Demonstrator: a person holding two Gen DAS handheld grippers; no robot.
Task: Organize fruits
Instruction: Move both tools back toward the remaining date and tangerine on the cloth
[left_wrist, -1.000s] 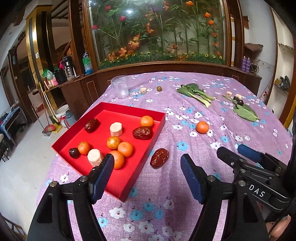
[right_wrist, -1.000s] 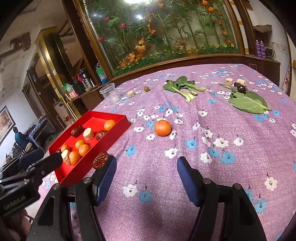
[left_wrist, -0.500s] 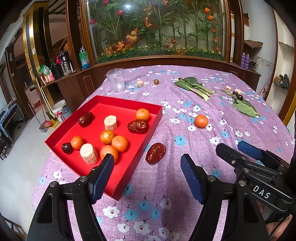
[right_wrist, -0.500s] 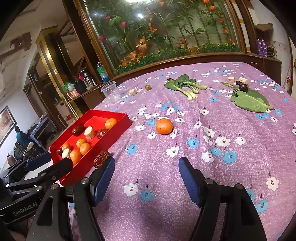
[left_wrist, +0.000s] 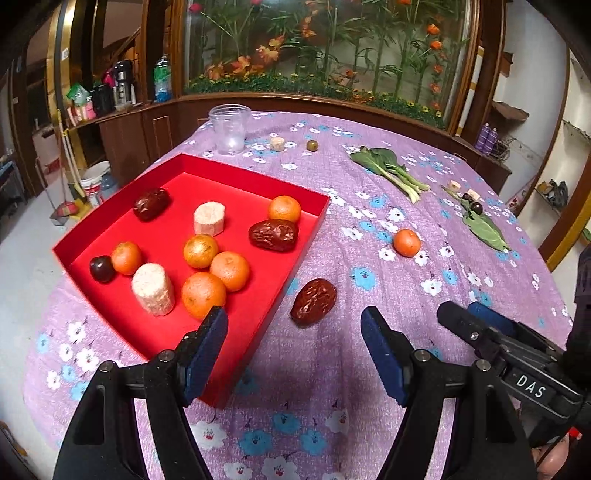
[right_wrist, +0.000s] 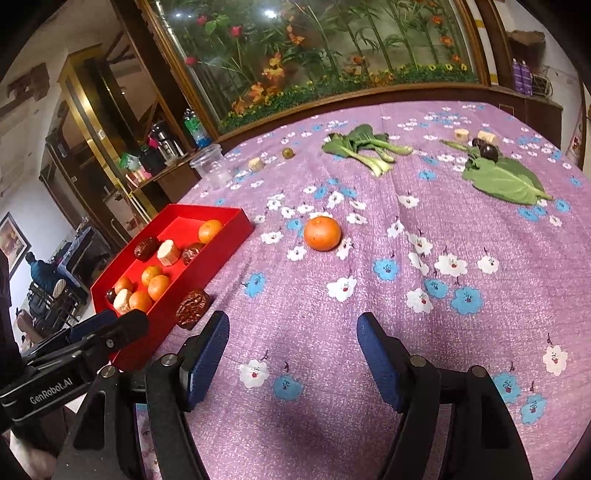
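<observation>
Fruits filled the red tray (left_wrist: 317, 221) — one date (left_wrist: 313, 302) lay just outside; left gripper (left_wrist: 293, 341) and right gripper (right_wrist: 293, 347) gaped wide, empty.

Flower-filled glass case (left_wrist: 325, 48), wooden cabinets (left_wrist: 125, 140).

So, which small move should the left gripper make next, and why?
Probably ease the left gripper forward and down over the red date. Both grippers are open and empty, and this date lies on the cloth just outside the red tray, directly ahead of the left fingers.
</observation>
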